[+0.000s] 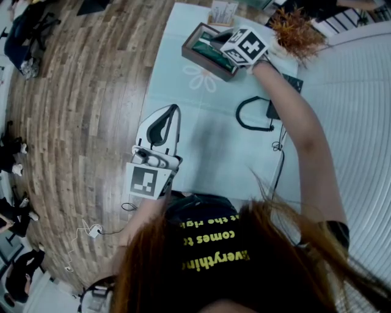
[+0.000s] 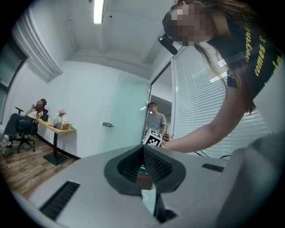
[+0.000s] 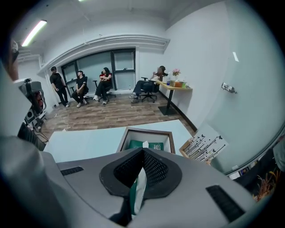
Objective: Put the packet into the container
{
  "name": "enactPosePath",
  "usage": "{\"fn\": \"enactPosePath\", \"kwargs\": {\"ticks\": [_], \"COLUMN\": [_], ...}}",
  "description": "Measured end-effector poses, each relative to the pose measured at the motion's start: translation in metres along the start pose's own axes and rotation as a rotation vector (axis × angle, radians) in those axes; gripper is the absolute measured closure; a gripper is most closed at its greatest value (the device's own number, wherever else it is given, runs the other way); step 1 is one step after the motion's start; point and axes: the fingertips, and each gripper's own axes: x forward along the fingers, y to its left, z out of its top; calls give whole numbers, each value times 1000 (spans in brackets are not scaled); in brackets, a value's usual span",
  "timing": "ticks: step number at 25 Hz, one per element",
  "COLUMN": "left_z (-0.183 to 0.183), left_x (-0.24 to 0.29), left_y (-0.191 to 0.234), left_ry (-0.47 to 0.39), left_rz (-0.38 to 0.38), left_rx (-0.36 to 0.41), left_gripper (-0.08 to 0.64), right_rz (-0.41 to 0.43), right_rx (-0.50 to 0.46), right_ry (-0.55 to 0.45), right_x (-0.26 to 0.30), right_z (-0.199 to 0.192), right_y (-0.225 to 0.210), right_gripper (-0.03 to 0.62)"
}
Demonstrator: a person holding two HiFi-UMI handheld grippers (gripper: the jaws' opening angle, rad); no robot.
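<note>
A wooden container [image 1: 194,54] stands at the far end of the pale green table [image 1: 214,159], with a green packet [image 1: 206,51] lying inside it. My right gripper [image 1: 215,45] reaches down over the container's right side. In the right gripper view the jaws [image 3: 143,152] are shut on the edge of a green and white packet [image 3: 138,189]; beyond it the container [image 3: 147,130] holds another green packet [image 3: 153,145]. My left gripper [image 1: 173,111] hovers near the table's left edge, tips together and nothing between them [image 2: 143,148].
A black cable loop [image 1: 252,114] lies on the table right of centre. A holder of printed cards [image 1: 223,11] stands behind the container, next to a dried orange plant [image 1: 297,29]. Wooden floor lies left of the table. Several people sit in the room behind.
</note>
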Motion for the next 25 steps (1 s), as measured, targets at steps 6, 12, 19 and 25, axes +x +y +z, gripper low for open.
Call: {"fn": "enactPosePath", "kwargs": {"ticks": [6,12,19,25], "left_z": [0,1,2,4], "left_x": [1,1,2,3], "left_y": [-3,-5,-8,-9], "left_ry": [5,5,8,3], "left_rz": [-1,-4,-11,-20], "left_rx": [3,14,22,31], "left_gripper": [558,558,558,558], "right_rz": [-36,-112,-175,-230], "right_rx": [2,43,138,153], "right_ry": [-63,-211,-419,-520], "right_x": [-9,-30,-62,-90], "right_z": [6,23,38,40], "right_y": [-3,-5,6,29], "right_gripper": [569,569,569,569]}}
